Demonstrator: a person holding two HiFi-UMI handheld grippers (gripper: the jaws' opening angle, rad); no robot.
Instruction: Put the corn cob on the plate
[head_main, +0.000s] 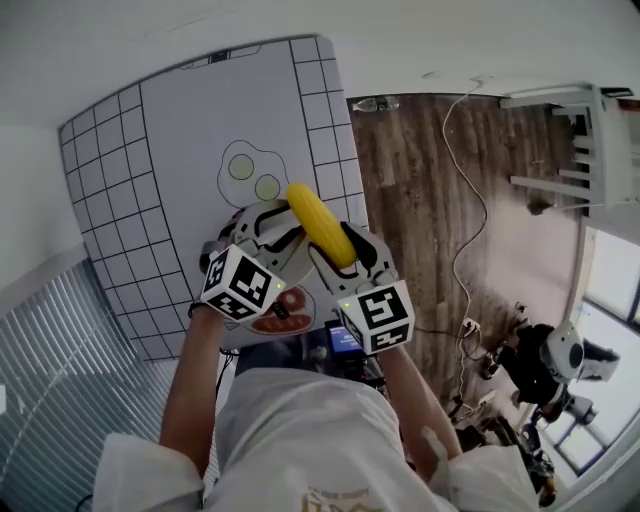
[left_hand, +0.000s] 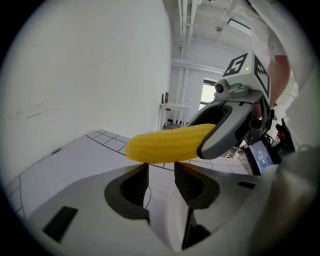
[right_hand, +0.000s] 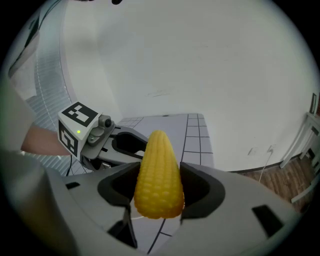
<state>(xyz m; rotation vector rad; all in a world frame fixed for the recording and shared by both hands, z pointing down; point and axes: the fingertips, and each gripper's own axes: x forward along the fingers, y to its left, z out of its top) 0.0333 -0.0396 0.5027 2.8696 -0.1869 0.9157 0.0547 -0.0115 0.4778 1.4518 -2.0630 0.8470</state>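
Note:
The yellow corn cob is in the air above the table, and my right gripper is shut on its thick end. In the right gripper view the corn cob stands between the ribbed pads, tip pointing away. My left gripper is open just left of the cob. In the left gripper view the corn cob lies crosswise just above the parted fingertips, not between them, with the right gripper around its far end. I cannot make out a plate in any view.
The table mat has a tile-grid border, a printed fried egg and a reddish printed picture near the front edge. Wooden floor on the right carries a white cable, a bottle and a white rack.

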